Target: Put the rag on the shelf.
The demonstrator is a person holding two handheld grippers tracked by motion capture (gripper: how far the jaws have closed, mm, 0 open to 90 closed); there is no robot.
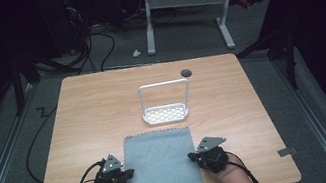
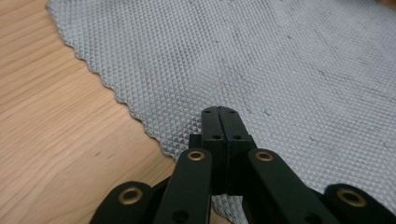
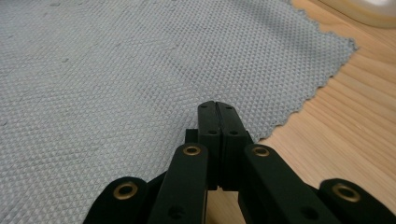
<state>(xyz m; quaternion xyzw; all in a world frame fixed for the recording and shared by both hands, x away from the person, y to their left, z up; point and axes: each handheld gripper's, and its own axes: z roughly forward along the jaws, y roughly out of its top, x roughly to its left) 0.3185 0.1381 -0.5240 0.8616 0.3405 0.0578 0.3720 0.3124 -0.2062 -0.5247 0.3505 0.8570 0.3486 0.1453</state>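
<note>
**Both grippers closed and empty at the sides of a flat grey cloth**

Nearest the person, the two hands come in over the front edge of the tabletop (image 1: 78, 111), one on each side of a grey microfibre cloth (image 1: 161, 165). The cloth lies spread flat near the front edge, square to it, with pinked zigzag borders and a fine waffle weave.

It looks light, thin and limp: it should fold or drape under its own weight, slide easily on the smooth wood, and bunch up if pushed. There is nothing stiff to grab, so the sensible hold is a pinch at an edge or a corner, where a jaw can get under the border. The near corners look like the handiest places for both hands.

The left gripper (image 1: 125, 173) sits at the cloth's left border; in the left gripper view its jaws (image 2: 218, 122) are pressed fully together, tips over the weave just inside the zigzag edge, with nothing between them. The right gripper (image 1: 194, 157) mirrors it at the right border, jaws (image 3: 216, 119) likewise closed tight and empty. Whether either tip actually touches the fabric I cannot tell.

Beyond the cloth stands a small white rack (image 1: 165, 102) with a perforated base and an upright frame, clear of the cloth's far edge. Farther back is a dark round grommet (image 1: 186, 72).
</note>
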